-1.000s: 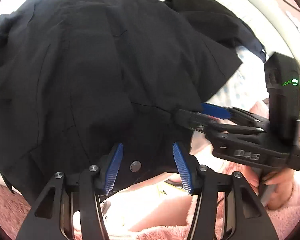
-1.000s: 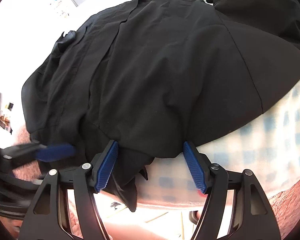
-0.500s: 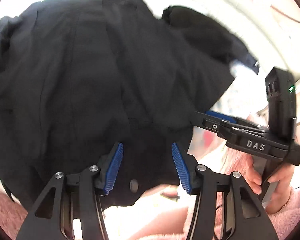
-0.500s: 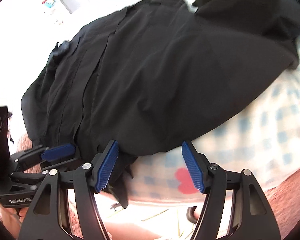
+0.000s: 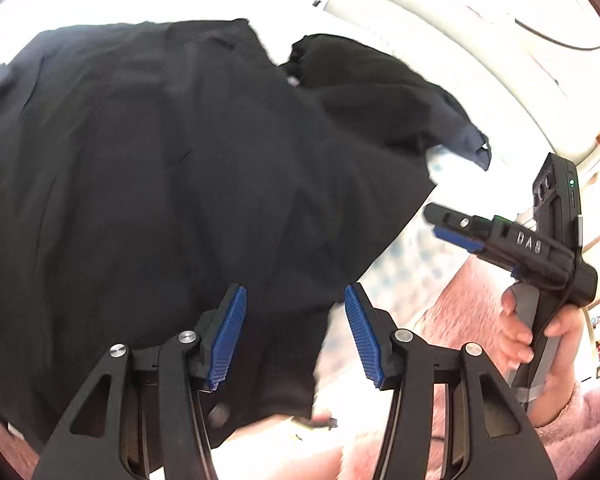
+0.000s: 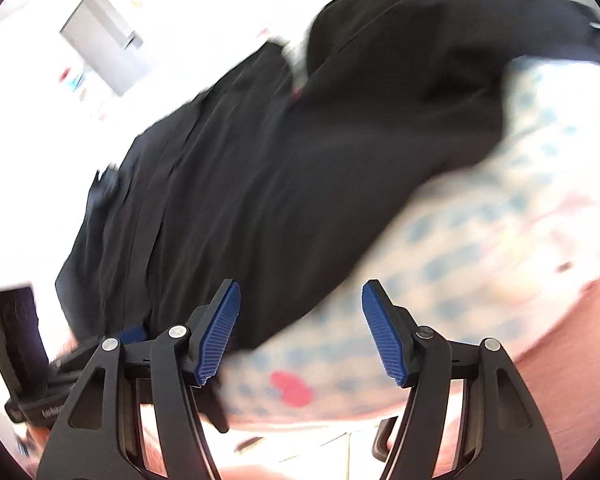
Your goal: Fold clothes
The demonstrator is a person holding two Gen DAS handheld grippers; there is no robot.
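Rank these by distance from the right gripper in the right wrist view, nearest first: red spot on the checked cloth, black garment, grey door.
1. Red spot: just ahead of the right gripper, low between its fingers, on the checked cloth.
2. Black garment: spread beyond, centre and left; its near edge is too close to the spot to call.
3. Grey door: far back, upper left.
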